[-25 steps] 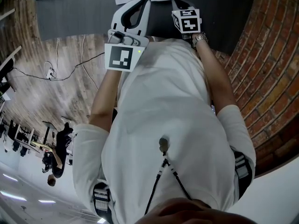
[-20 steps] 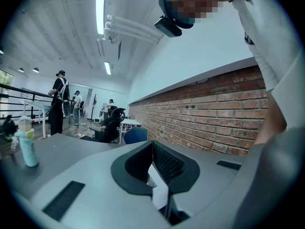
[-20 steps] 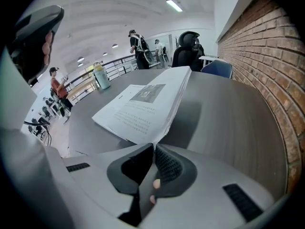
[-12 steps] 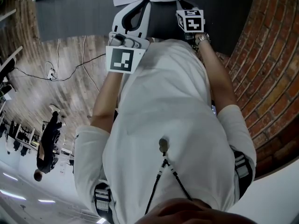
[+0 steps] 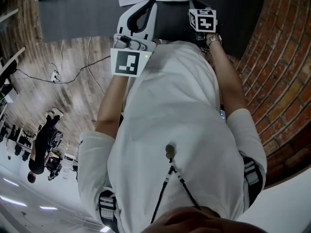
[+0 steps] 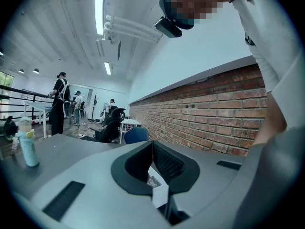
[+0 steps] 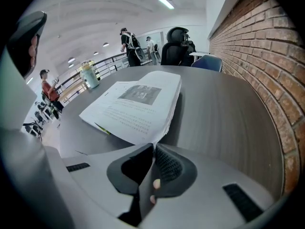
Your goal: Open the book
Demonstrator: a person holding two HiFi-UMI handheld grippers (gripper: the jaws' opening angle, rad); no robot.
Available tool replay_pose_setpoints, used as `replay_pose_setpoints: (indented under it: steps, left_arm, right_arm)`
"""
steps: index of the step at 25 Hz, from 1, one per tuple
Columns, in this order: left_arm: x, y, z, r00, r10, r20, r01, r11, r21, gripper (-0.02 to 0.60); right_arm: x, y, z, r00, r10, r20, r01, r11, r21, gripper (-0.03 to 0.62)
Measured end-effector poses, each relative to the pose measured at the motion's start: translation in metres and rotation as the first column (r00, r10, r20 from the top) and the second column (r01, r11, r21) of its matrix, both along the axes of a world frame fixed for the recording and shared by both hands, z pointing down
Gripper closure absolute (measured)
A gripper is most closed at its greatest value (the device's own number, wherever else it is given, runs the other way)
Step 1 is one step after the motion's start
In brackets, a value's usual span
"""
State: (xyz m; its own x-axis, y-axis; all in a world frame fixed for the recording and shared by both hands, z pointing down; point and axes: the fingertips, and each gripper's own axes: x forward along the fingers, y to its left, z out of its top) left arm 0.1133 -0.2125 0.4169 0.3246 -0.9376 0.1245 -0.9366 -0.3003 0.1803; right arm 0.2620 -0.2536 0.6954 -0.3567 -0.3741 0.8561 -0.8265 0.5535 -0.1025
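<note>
Left gripper [image 6: 152, 148]: jaws closed, pads meeting along one seam, nothing projecting beyond the tips. White printed paper shows through the gap behind the pads; whether it is pinched or merely lies below cannot be determined. Against the earlier frames, this gripper's position is practically unchanged. A pale bottle [image 6: 28, 144] stands well apart, toward the far left edge of the table [image 7: 224, 109]. The book [image 7: 138, 104] lies flat on the table, a little in from the near edge, ahead of both grippers. Its upper face carries printed text and a photograph, with the page block exposed along its right side, which suggests an inner page is already uppermost. Right gripper [image 7: 154, 149]: jaws closed on nothing, tips pitched steeply down, just short of the book's near corner and apparently not touching it. Change since the earlier frames: in the head view its marker cube [image 5: 203, 19] has shifted to the right along the book's near edge, and more white page shows beside it; the jaws have stayed together. Assessment: the right gripper has taken no grip; it appears to be lining up at the corner, and its jaws must open before a leaf can be lifted. A brick wall [image 7: 267, 56] runs beyond the table's right edge.
</note>
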Motion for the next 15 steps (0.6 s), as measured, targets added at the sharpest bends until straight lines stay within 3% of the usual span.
replay_pose_setpoints:
  steps: [15]
  left_arm:
    - [-0.002, 0.009, 0.004, 1.0, -0.01, 0.005, 0.011, 1.0, -0.008, 0.558]
  right_arm:
    - [0.018, -0.004, 0.013, 0.999, 0.035, -0.039, -0.035, 0.999, -0.005, 0.549]
